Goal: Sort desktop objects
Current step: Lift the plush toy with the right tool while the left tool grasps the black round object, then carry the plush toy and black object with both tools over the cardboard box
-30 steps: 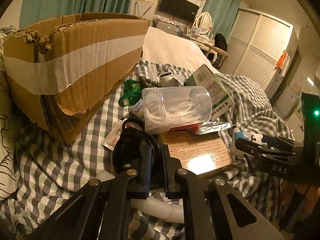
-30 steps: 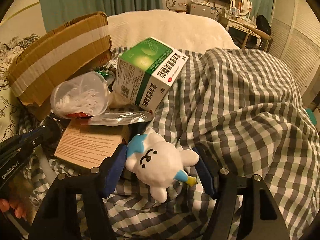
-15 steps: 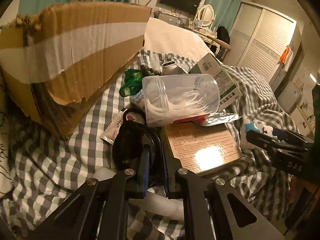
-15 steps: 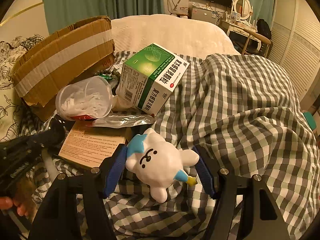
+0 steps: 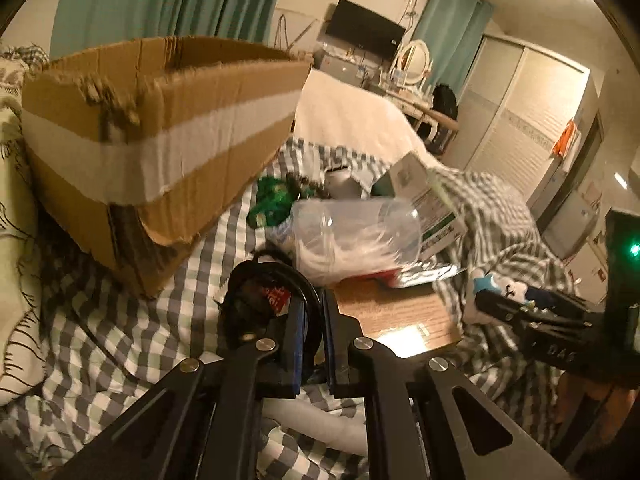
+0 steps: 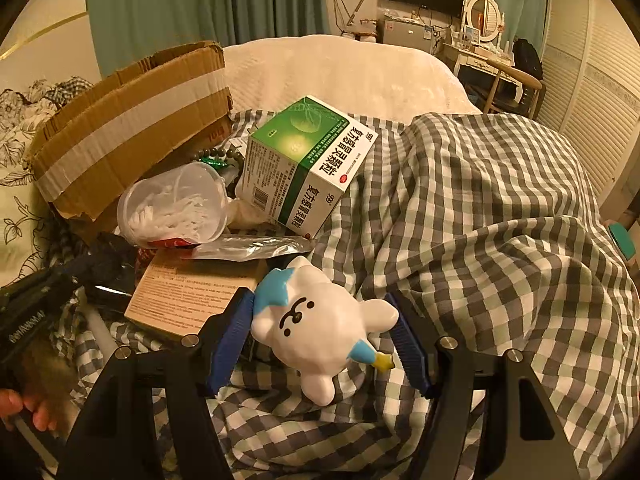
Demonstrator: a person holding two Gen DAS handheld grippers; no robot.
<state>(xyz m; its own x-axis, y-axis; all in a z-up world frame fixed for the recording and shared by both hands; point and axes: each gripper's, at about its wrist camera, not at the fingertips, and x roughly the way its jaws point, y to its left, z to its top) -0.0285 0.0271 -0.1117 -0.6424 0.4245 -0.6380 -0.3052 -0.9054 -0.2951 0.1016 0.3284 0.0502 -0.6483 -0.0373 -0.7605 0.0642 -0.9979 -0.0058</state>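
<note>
My left gripper [image 5: 314, 336] is shut on a black ring-shaped object [image 5: 264, 296] and holds it above the checked bedspread, in front of a torn cardboard box [image 5: 160, 136]. My right gripper [image 6: 320, 336] is open, its blue pads on either side of a white toy figure [image 6: 320, 320] with a blue hat that lies on the bedspread; the pads do not clearly touch it. The toy also shows in the left wrist view [image 5: 496, 284]. The cardboard box shows in the right wrist view [image 6: 128, 128] too.
A clear plastic jar of floss picks [image 6: 176, 208], a green and white medicine box [image 6: 304, 160], a silver foil pouch [image 6: 248, 248] and a brown flat box [image 6: 188, 296] lie in a heap. Green packets [image 5: 272, 200] lie by the cardboard box.
My left gripper has lifted with the black ring and tilted, so the cardboard box's open top now shows. The right gripper stays around the toy, nearly unmoved.
</note>
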